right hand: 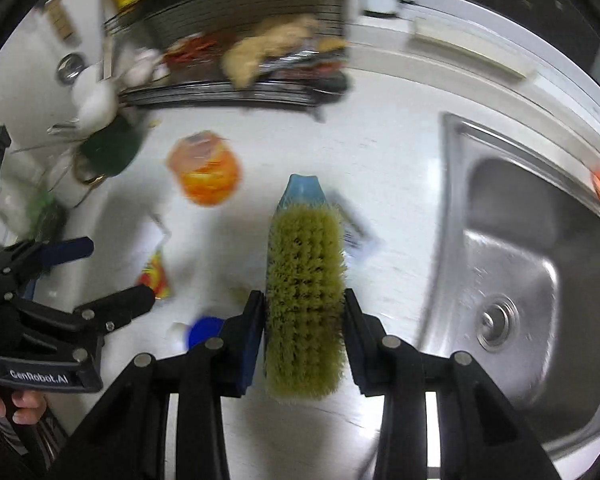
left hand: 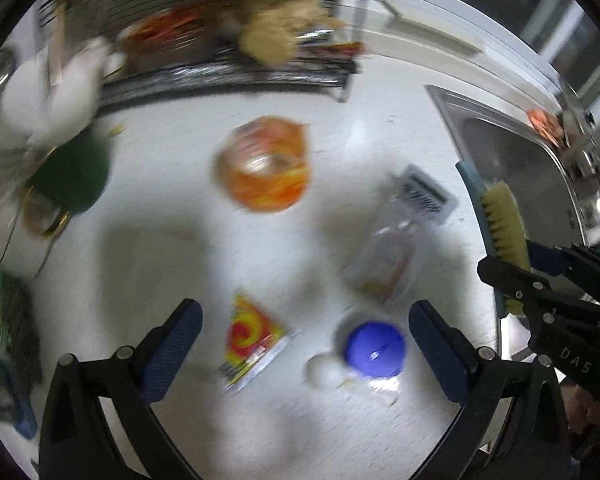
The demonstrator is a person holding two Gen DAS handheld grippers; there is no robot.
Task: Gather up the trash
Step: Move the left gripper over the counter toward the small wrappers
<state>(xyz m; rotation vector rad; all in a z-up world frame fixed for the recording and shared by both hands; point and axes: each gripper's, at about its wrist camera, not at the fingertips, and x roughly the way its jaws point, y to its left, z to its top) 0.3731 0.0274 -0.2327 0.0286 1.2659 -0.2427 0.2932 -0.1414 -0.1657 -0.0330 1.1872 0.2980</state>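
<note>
My left gripper (left hand: 305,316) is open above the white counter (left hand: 160,248), with a red-and-yellow wrapper (left hand: 252,344) and a blue cap (left hand: 376,349) with white bits between its fingers. A clear plastic packet (left hand: 392,256) and an orange cup (left hand: 266,164) lie farther off. My right gripper (right hand: 304,308) is shut on a scrub brush (right hand: 305,296) with yellow bristles and a blue back. The brush also shows in the left wrist view (left hand: 502,224). The orange cup (right hand: 208,172), wrapper (right hand: 156,276) and blue cap (right hand: 204,330) show in the right wrist view.
A steel sink (right hand: 540,280) lies to the right. A black wire rack (right hand: 236,60) with food stands at the back. A dark green round thing (left hand: 74,176) sits at the left. The view is motion-blurred.
</note>
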